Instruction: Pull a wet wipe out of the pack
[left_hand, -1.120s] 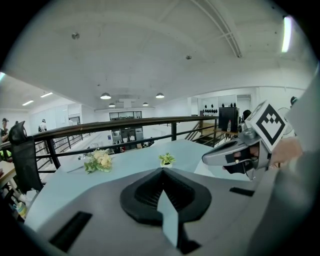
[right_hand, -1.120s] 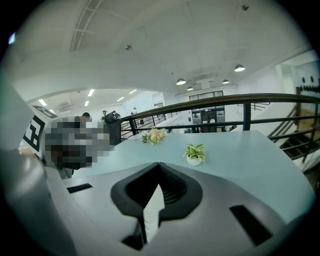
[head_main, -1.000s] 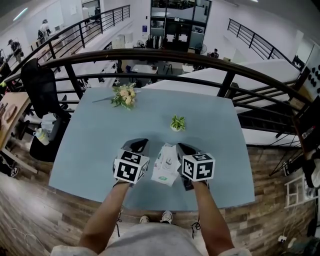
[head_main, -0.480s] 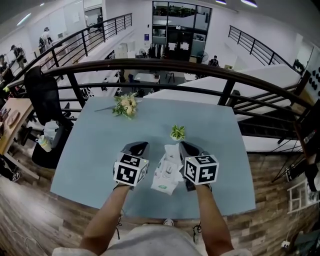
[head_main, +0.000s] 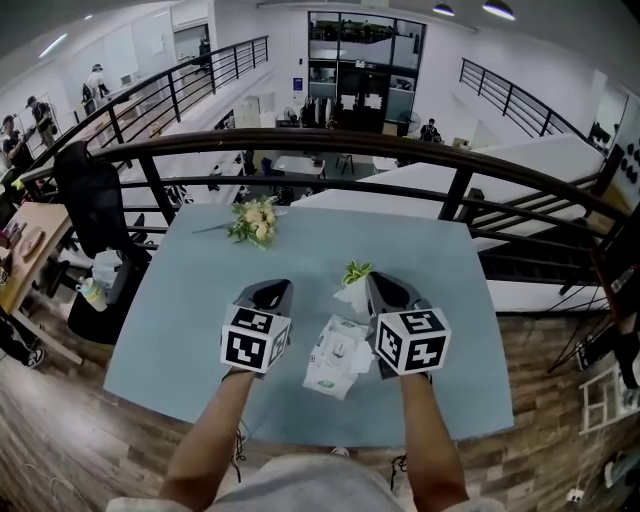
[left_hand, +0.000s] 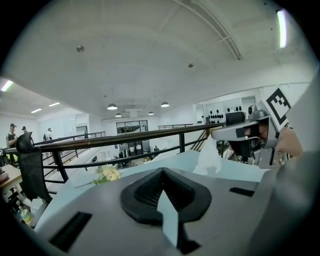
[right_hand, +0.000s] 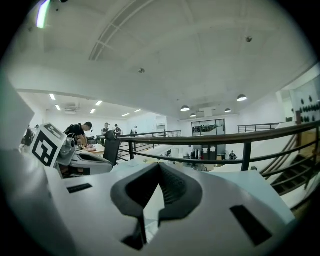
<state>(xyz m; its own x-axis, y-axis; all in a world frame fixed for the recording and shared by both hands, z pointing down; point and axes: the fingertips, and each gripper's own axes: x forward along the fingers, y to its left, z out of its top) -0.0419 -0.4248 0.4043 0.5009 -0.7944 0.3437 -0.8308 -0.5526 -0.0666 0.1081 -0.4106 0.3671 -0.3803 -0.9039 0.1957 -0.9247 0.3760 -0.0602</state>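
The wet-wipe pack lies flat on the blue table between my two grippers. My right gripper is raised above the pack's far end and shut on a white wet wipe. The left gripper view shows the wipe hanging crumpled from that gripper's tip, and white sheet fills the slit between the right jaws. My left gripper hovers left of the pack, clear of it. Its jaws meet at the tips with nothing between them.
A small potted plant stands just beyond the right gripper. A bunch of pale flowers lies near the table's far left edge. A dark railing runs behind the table. An office chair stands to the left.
Both grippers have risen, the right one more. The wipe has come up from the pack with the right gripper. The pack has stayed on the table.
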